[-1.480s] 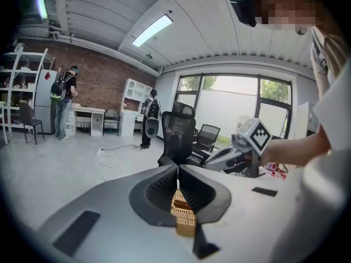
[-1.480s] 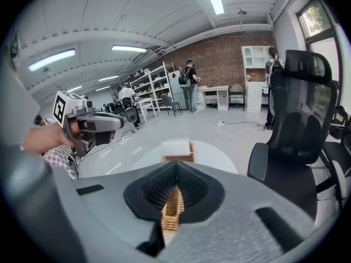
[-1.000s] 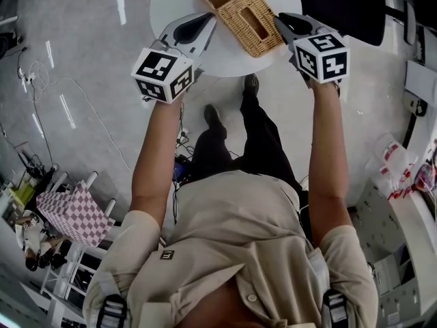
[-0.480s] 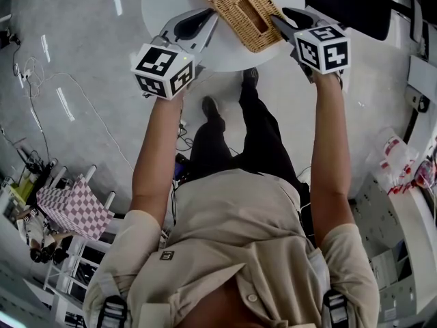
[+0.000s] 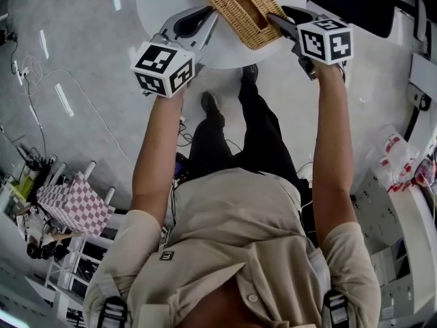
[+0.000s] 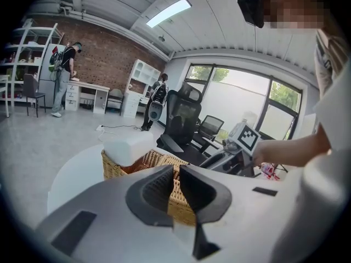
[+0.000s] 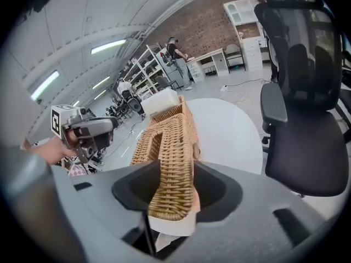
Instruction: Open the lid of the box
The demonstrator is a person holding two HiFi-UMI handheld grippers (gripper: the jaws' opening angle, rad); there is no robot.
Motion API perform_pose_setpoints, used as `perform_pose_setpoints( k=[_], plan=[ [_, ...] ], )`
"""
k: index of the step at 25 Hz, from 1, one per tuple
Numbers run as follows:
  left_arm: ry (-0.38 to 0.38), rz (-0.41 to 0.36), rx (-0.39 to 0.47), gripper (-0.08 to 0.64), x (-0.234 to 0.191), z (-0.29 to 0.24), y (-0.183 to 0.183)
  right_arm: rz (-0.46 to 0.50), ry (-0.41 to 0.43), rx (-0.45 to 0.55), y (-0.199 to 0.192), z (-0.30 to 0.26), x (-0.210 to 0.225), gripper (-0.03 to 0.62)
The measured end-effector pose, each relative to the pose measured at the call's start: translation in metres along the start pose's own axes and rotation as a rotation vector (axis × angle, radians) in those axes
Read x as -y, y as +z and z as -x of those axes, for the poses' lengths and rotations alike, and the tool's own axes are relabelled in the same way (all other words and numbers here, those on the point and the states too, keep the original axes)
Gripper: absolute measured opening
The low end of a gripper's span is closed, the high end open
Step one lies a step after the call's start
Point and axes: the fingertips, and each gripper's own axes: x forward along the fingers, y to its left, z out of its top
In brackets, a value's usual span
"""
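A wicker box (image 5: 242,9) with a slotted lid stands on a round white table (image 5: 157,2). A white block (image 6: 127,147) sticks up at the box's far end. My right gripper (image 5: 272,18) is at the box's near right corner. Its jaws have just been opening and stand wide, with the lid's wicker edge (image 7: 170,141) between them and no pad pressing on it. My left gripper (image 5: 213,14) is shut and empty, just off the box's left side. In the left gripper view the basket wall (image 6: 123,166) shows behind the closed jaws.
A black office chair (image 7: 299,103) stands beyond the table's right side. The person's legs and shoes (image 5: 212,115) are below the table edge. Cables (image 5: 34,80) lie on the grey floor at left. People (image 6: 63,75) stand far off by desks.
Both grippers have come down closer to the box. The right gripper's jaws have reached over the box's near right corner and spread apart. The left jaws stay closed.
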Motion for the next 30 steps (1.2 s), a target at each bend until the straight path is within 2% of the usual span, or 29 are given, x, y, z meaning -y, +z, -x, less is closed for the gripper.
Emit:
perform_pose_setpoints(
  k=[8,11,18,30],
  plan=[
    [0.007,0.002,0.009,0.012,-0.002,0.003,0.005,0.034,-0.009,-0.027,0.000,0.005,-0.006,0.132],
    [0.010,0.004,0.011,0.012,-0.005,0.008,0.006,0.017,-0.005,0.003,0.008,0.011,-0.011,0.097],
    [0.008,0.011,0.013,0.012,-0.006,0.020,0.005,-0.009,0.011,0.049,0.019,0.022,-0.026,0.074],
    [-0.005,-0.002,0.047,0.012,0.010,0.035,0.027,0.070,0.025,0.097,0.041,0.048,-0.066,0.038]
  ],
)
